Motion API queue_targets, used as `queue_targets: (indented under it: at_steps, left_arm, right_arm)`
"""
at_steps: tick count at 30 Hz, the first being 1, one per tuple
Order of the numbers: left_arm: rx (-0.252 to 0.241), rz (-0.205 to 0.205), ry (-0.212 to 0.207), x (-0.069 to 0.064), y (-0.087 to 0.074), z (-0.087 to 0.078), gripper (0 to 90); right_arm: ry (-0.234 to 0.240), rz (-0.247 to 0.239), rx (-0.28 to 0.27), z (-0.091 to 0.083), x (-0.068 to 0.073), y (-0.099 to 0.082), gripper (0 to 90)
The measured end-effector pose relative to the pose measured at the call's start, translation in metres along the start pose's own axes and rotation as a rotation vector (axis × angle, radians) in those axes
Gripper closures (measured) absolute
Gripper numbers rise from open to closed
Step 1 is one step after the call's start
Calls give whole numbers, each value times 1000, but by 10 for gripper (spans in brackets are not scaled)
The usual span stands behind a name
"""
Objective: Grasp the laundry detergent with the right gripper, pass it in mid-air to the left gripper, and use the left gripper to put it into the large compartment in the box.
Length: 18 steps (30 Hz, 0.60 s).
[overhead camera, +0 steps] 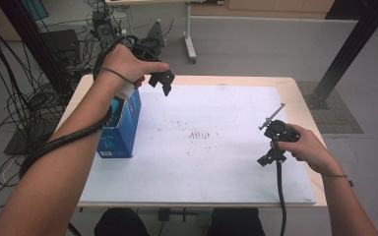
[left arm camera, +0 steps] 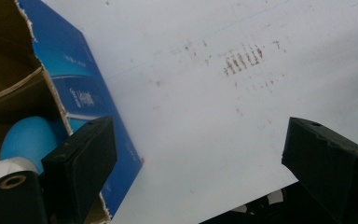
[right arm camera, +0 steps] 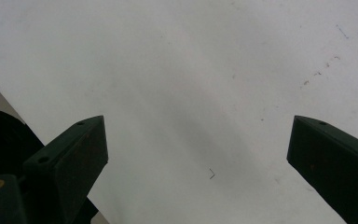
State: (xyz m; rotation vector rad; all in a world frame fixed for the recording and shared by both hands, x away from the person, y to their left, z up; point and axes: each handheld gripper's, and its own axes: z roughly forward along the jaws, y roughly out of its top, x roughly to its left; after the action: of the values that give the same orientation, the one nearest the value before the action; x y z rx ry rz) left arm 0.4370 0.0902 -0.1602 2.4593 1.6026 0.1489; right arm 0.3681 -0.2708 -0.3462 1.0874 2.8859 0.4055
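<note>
Our left gripper (overhead camera: 163, 83) hangs released just beside the open blue box (overhead camera: 123, 129); our right gripper (overhead camera: 270, 147) rests released over bare white sheet (overhead camera: 202, 157)

The box (overhead camera: 122, 129) is bright blue outside with pale lettering and a lighter blue band; its torn edges show white, and in the left gripper view its inside (left arm camera: 7, 70) is plain brown cardboard. Within it lies a light blue rounded thing (left arm camera: 27, 137) with a white end. The mat (overhead camera: 206, 162) is white, flecked with small reddish-brown marks that gather in a row of short strokes (left arm camera: 242, 60). The table's rim (overhead camera: 295, 91) is pale wood. Both the left gripper (overhead camera: 163, 82) and the right gripper (overhead camera: 270, 147) are black, the right one's cable (overhead camera: 279, 187) black too. The floor (overhead camera: 256, 49) is grey.
</note>
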Motion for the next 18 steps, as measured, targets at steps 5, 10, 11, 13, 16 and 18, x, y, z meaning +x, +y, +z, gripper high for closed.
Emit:
queue_targets:
  at_steps: [5,10,11,13,16,18]
  left_arm:
    - [2,20,-24,-7,3,6,108]
    - [4,30,-41,-15,4,18,110]
    - [9,33,-42,-17,4,22,109]
    - [14,36,-44,-19,5,28,112]
    - [25,41,-54,-22,5,37,111]
    - [30,46,-56,-23,4,43,112]
  right_arm:
    - [-1,3,2,-1,0,-1,49]
    - [-1,3,7,-1,1,1,50]
    - [-1,5,8,-1,2,1,49]
    - [-3,0,11,-1,3,1,50]
    - [-4,3,12,-3,3,2,50]
    - [2,26,8,-5,2,2,52]
